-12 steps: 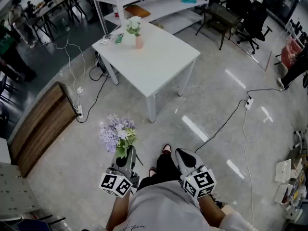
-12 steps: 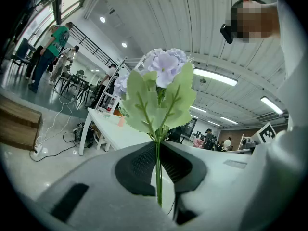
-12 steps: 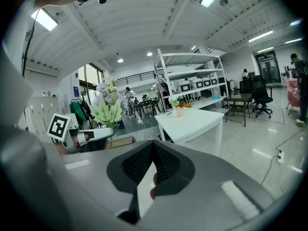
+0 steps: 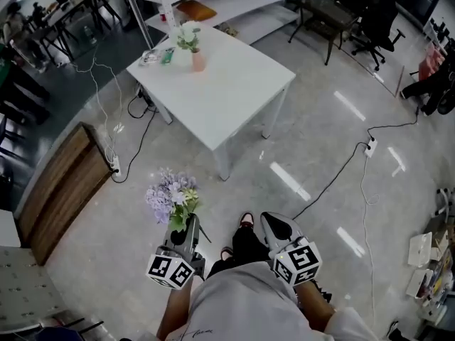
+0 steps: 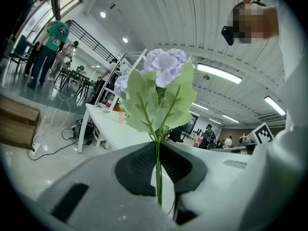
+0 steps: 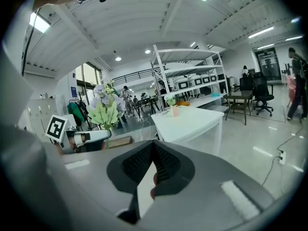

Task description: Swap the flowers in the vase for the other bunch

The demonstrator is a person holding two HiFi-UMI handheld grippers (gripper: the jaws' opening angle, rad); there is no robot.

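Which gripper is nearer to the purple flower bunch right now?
Left. The left gripper is shut on the stem of the purple flower bunch; the right gripper, shut and empty, sits to the bunch's right, apart from it.

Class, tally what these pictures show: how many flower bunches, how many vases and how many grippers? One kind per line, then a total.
Flower bunches: 2 (purple bunch, white bunch)
Vases: 1 (pink vase)
Grippers: 2 (left gripper, right gripper)
Total: 5
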